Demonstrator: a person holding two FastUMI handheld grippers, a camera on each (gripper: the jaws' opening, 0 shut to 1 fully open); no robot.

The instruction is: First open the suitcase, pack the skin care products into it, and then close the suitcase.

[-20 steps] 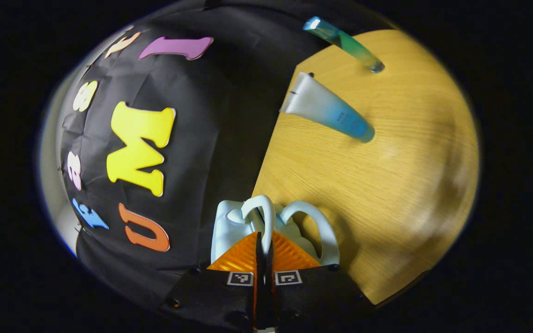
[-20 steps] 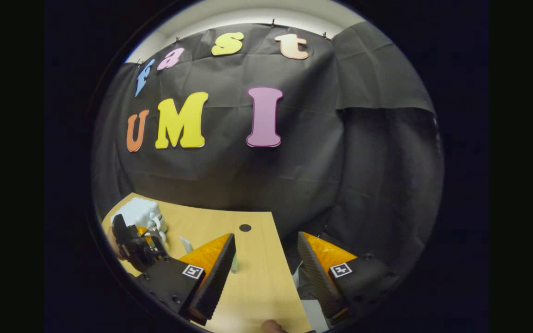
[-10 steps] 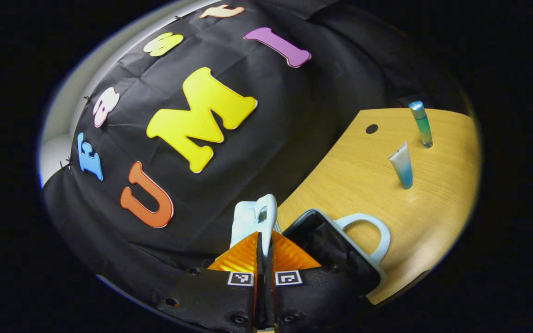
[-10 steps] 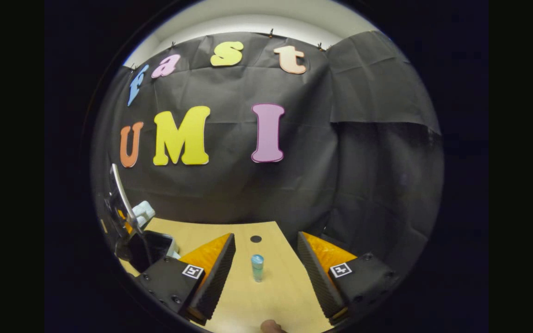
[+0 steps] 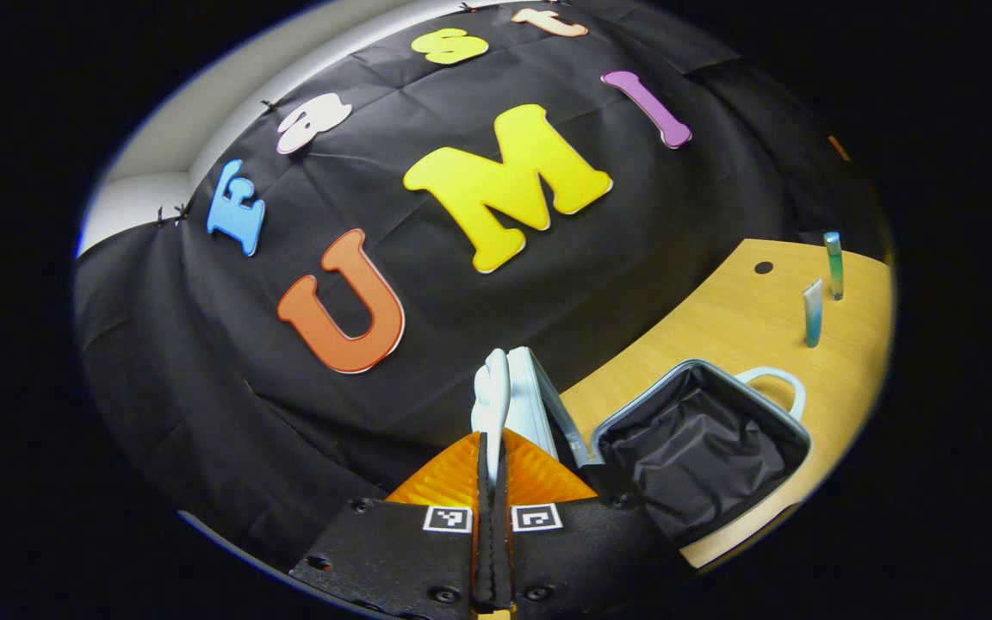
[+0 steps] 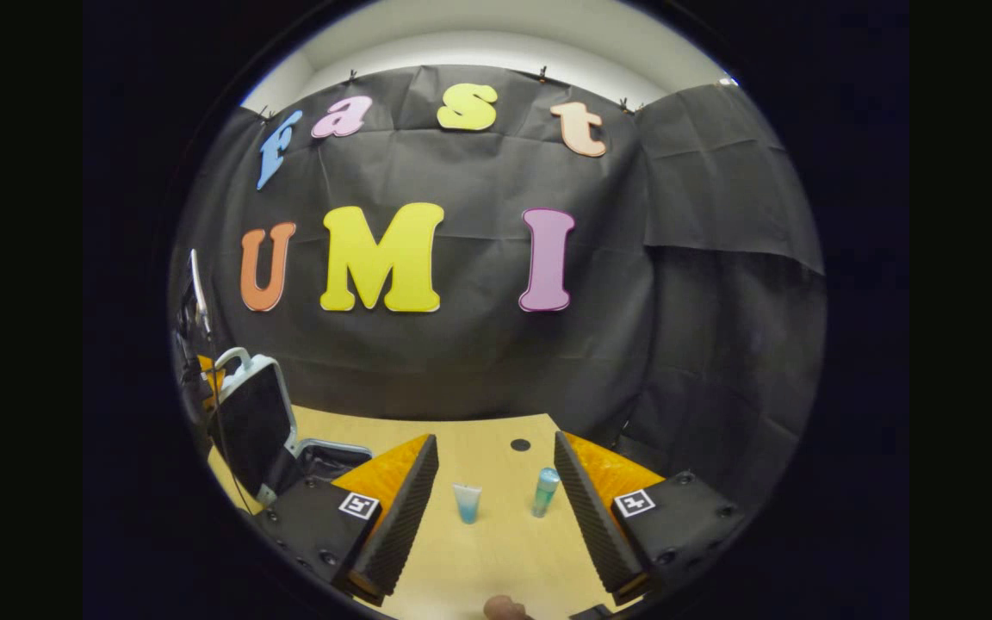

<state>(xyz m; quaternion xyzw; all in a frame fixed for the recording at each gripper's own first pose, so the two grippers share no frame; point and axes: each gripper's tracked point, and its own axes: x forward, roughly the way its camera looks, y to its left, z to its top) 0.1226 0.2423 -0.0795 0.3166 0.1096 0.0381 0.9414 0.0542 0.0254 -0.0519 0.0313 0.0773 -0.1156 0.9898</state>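
— What colour is the suitcase [image 5: 539, 405]?
— Pale blue-white shell, black lining [image 5: 703, 448].
— The tubes?
— One [image 6: 466, 502] white fading to blue, the other [image 6: 544, 492] teal-green. The worktop [image 6: 496, 551] is light wood grain.

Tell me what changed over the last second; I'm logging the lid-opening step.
The left gripper, shut on the lid handle, swung the suitcase lid up from closed to upright, baring the dark lining. The right gripper stayed open; both tubes stayed standing on the table.

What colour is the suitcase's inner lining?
Black lining inside the pale blue suitcase; clearest in the left gripper view.
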